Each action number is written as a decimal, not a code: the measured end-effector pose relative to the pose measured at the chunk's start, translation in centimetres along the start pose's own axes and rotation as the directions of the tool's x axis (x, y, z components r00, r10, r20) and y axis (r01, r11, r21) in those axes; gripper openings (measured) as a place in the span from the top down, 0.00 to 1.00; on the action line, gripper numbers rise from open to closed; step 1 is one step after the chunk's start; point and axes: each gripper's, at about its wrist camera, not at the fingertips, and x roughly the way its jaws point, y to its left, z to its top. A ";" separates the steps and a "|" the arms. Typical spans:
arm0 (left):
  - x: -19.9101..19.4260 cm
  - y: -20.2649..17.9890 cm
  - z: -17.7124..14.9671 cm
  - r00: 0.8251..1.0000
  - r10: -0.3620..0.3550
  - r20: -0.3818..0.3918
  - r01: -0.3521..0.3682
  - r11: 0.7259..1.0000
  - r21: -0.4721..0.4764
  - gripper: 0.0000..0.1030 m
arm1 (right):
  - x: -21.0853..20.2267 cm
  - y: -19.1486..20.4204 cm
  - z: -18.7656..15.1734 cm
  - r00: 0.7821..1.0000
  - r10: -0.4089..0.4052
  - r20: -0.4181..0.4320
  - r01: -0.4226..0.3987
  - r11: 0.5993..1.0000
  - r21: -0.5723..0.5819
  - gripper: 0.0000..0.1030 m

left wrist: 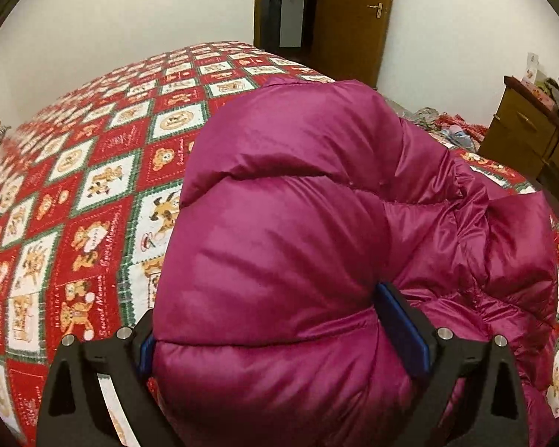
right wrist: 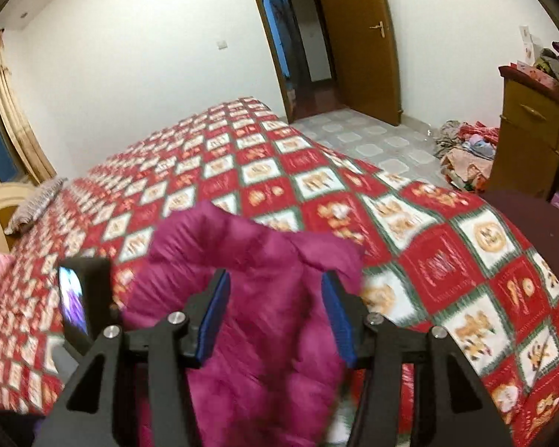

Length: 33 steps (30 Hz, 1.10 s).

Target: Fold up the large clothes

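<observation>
A puffy magenta down jacket point(left wrist: 298, 223) lies bunched on the bed's red patterned quilt point(left wrist: 74, 186). In the left wrist view, my left gripper point(left wrist: 279, 320) has its blue-padded fingers on both sides of a thick fold of the jacket, which fills the gap. In the right wrist view, my right gripper point(right wrist: 275, 298) holds another part of the jacket point(right wrist: 264, 283) between its blue pads, lifted above the quilt point(right wrist: 447, 260). This view is motion-blurred. The other gripper's black body point(right wrist: 82, 301) shows at the left.
A wooden dresser point(right wrist: 533, 138) stands at the right with a heap of clothes point(right wrist: 466, 149) on the tiled floor beside it. An open wooden door point(right wrist: 357, 37) is at the back. A pillow point(right wrist: 37, 205) lies at the bed's left.
</observation>
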 end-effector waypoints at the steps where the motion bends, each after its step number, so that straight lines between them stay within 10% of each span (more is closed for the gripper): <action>1: 0.0 0.0 0.0 1.000 0.004 0.000 -0.004 1.000 0.004 0.04 | 1.4 0.8 0.3 0.999 -0.030 -0.028 0.030 0.999 -0.021 0.51; 9: -0.2 -0.2 0.1 1.000 0.019 0.012 -0.019 1.000 0.022 0.04 | 8.6 -1.1 -3.4 0.958 -0.260 -0.121 0.267 0.962 0.049 0.68; 19: -3.4 -0.2 2.6 0.985 0.075 0.152 -0.090 0.992 0.091 0.04 | 10.3 -1.7 -5.3 0.960 -0.273 -0.060 0.275 0.961 0.034 0.68; 33: 2.0 -0.4 2.1 0.990 0.111 0.085 -0.119 0.988 0.099 0.04 | 11.2 -2.2 -5.2 0.972 -0.230 -0.051 0.233 0.971 0.050 0.68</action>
